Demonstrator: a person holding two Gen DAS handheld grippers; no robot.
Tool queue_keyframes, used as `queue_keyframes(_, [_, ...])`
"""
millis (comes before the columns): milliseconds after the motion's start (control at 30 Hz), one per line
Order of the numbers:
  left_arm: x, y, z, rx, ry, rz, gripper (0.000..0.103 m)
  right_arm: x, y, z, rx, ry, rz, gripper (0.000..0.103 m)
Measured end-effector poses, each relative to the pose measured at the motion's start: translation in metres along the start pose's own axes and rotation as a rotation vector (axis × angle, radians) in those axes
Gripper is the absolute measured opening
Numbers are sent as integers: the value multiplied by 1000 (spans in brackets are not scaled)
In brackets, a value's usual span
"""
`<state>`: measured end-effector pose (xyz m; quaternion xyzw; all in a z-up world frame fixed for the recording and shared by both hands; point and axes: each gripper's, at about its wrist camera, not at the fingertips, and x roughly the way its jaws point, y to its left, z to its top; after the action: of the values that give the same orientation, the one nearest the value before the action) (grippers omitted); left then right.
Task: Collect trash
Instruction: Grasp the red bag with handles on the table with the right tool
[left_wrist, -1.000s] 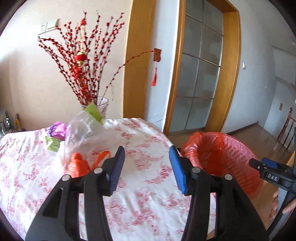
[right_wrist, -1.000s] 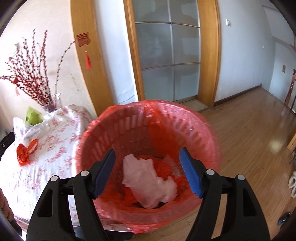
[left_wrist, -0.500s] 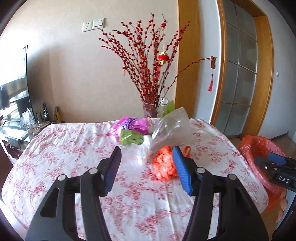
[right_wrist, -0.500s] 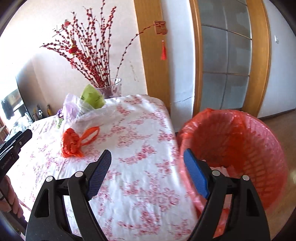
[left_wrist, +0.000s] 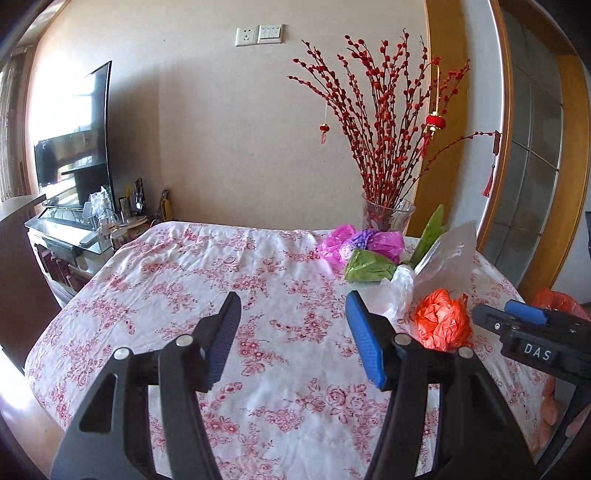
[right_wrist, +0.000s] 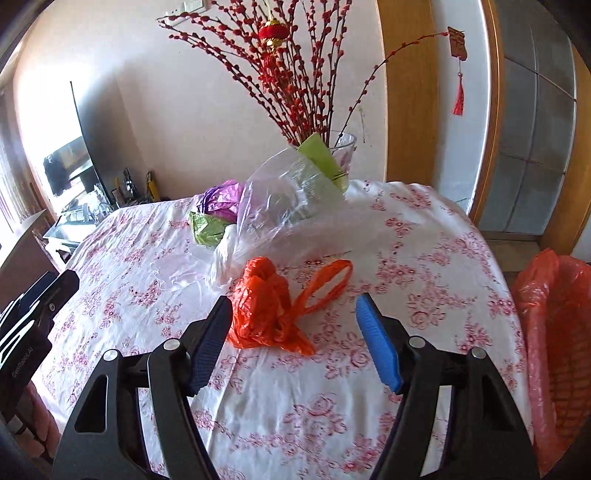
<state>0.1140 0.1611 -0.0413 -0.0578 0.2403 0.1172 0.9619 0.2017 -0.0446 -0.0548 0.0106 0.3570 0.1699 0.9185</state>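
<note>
Crumpled trash bags lie in a cluster on the flowered tablecloth (left_wrist: 207, 280). Nearest is an orange bag (right_wrist: 262, 306) (left_wrist: 441, 325) with a loop handle. Behind it lie a clear bag (right_wrist: 288, 206) (left_wrist: 447, 254), a green bag (left_wrist: 369, 266) (right_wrist: 207, 229) and pink-purple bags (left_wrist: 365, 242) (right_wrist: 221, 199). My right gripper (right_wrist: 295, 325) hovers just short of the orange bag with its jaws closing; the bag sits ahead between the fingers, unpressed. My left gripper (left_wrist: 293, 332) stands open over bare cloth, left of the cluster, holding nothing.
A red-lined waste basket (right_wrist: 554, 332) (left_wrist: 561, 299) stands on the floor past the table's right edge. A glass vase (left_wrist: 388, 216) of red branches stands behind the bags. A TV and a cluttered cabinet (left_wrist: 74, 229) are at the far left.
Both views swung left, from the basket to the table. The right gripper left its place over the basket and now hangs over the table at the orange bag; the left moved left past the bags.
</note>
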Motion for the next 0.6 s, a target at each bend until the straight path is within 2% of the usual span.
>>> queue_keyframes(367, [15, 16, -6, -35, 37, -7, 59, 40, 13, 2, -23, 79, -37, 64])
queue_keyframes(467, [18, 14, -6, -35, 43, -15, 59, 47, 15, 0, -33, 107, -33, 60])
queue_keyframes(600, [21, 9, -4, -34, 54, -33, 59, 50, 17, -1, -42, 121, -15, 38])
